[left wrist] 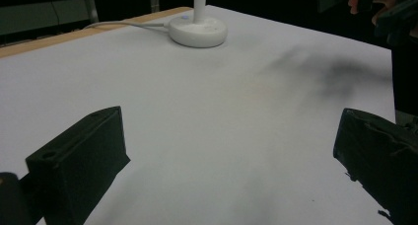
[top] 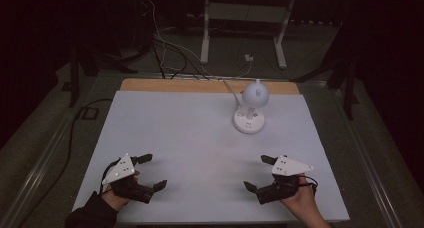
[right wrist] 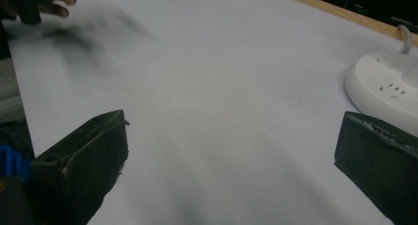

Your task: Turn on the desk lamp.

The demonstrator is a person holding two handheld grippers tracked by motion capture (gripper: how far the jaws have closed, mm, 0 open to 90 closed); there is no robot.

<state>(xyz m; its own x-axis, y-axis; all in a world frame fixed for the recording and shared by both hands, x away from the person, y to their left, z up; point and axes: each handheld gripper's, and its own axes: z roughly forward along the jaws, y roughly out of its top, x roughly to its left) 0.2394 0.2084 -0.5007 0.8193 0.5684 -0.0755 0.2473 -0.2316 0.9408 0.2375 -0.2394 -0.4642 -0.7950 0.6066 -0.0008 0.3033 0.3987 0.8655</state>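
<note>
Left gripper (top: 151, 172): I hold it near the front left corner of the bench (top: 180, 128), jaws spread wide and released, nothing between them. In the left gripper view the two black fingers (left wrist: 79, 161) stand far apart over bare white surface.

Right gripper (top: 260, 173): I hold it near the front right corner, also released, jaws wide and empty. In the right gripper view its fingers (right wrist: 84, 156) frame bare bench, with the lamp's round base at the right edge.

Desk lamp (top: 251, 108): it stands upright toward the far right of the bench, closer to the back edge than the front, well apart from both grippers. White round base, short stem, globe-shaped head; its cord (top: 227, 85) runs off over the back edge.

Step in hand, as I judge it: reaching for the lamp, which is the nearest thing to work on, and my right gripper is the closer one.

Doing it well: I should go forward low and slow with the right gripper, approach the base from the front so the head stays clear of my jaws, and keep off the cord. If I need to touch a control on the base, I press straight down, so the lamp does not slide or tip.

Count: two grippers, one lamp, one cord, one bench.
</note>
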